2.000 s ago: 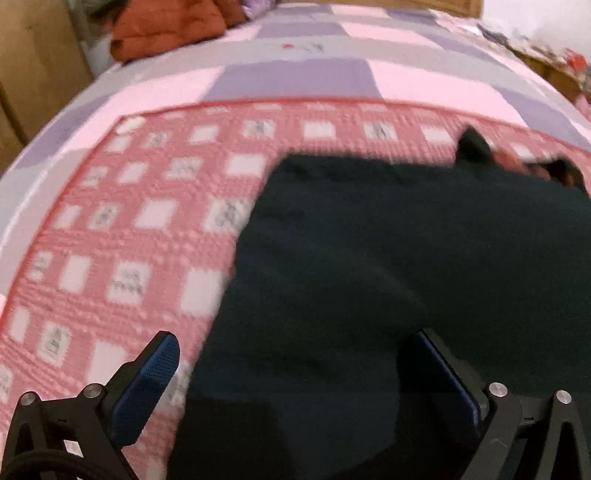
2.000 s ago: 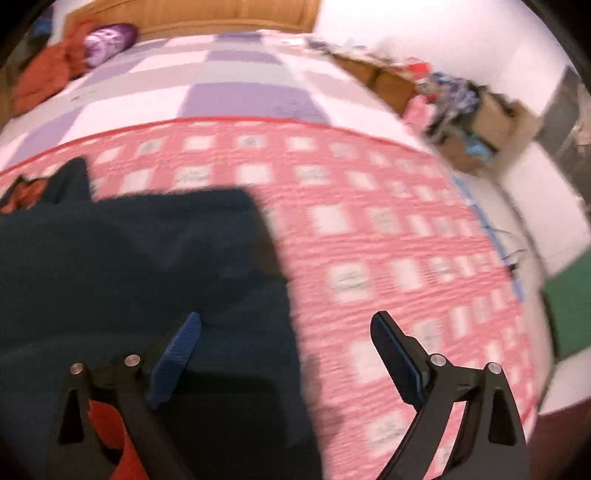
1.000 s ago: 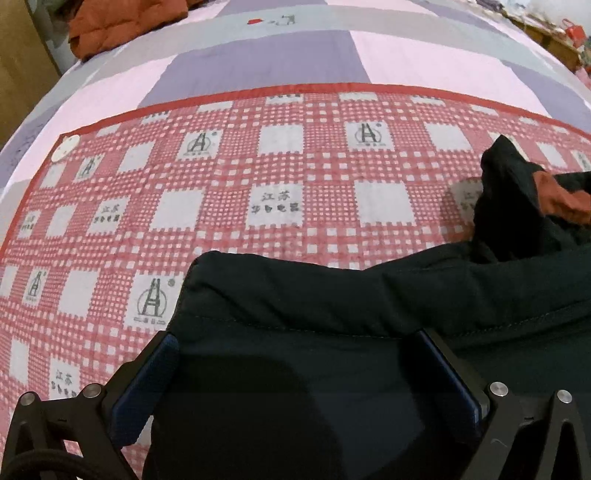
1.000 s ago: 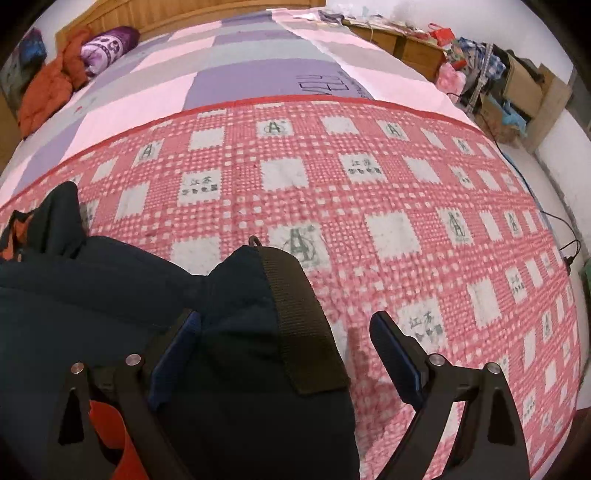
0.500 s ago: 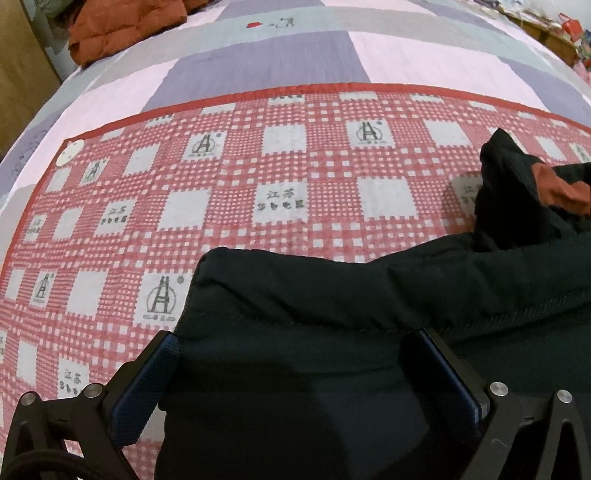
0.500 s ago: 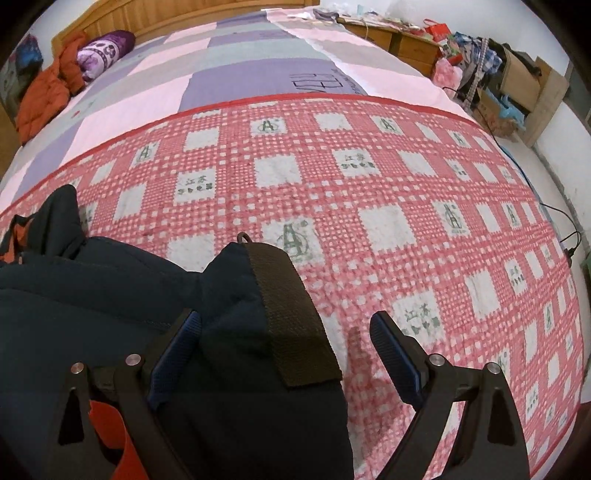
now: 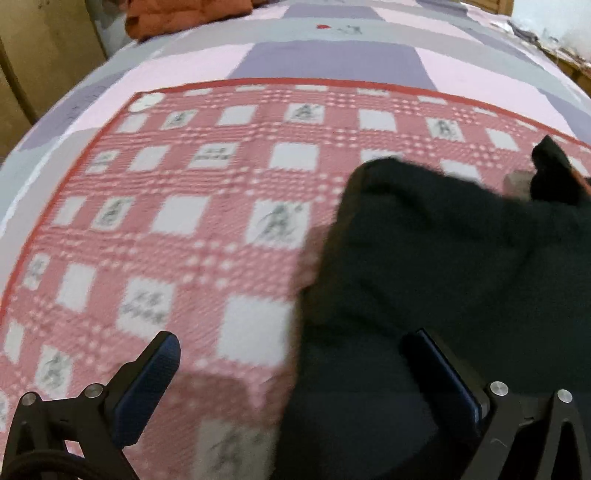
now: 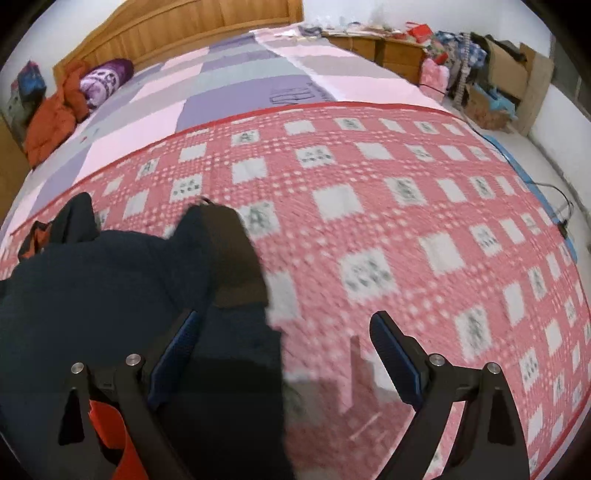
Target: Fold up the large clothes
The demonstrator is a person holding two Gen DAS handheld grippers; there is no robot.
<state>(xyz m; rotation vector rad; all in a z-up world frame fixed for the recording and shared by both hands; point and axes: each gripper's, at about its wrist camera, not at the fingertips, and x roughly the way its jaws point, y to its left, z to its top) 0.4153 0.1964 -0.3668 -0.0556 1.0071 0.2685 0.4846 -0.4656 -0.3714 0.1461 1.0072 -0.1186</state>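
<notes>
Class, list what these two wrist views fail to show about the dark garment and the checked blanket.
- Dark garment: its full shape; the left wrist view cuts it off at the right and bottom edges.
- Its near part in the right wrist view: hidden behind the right gripper.
- Printed marks on the checked blanket: unreadable through motion blur in both views.

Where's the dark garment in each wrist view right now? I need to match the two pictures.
Left wrist: the dark garment fills the right and lower right, on the red checked blanket.
Right wrist: it fills the lower left.
Shared landmark: the orange clothes at the far end of the bed, upper left in both.
</notes>
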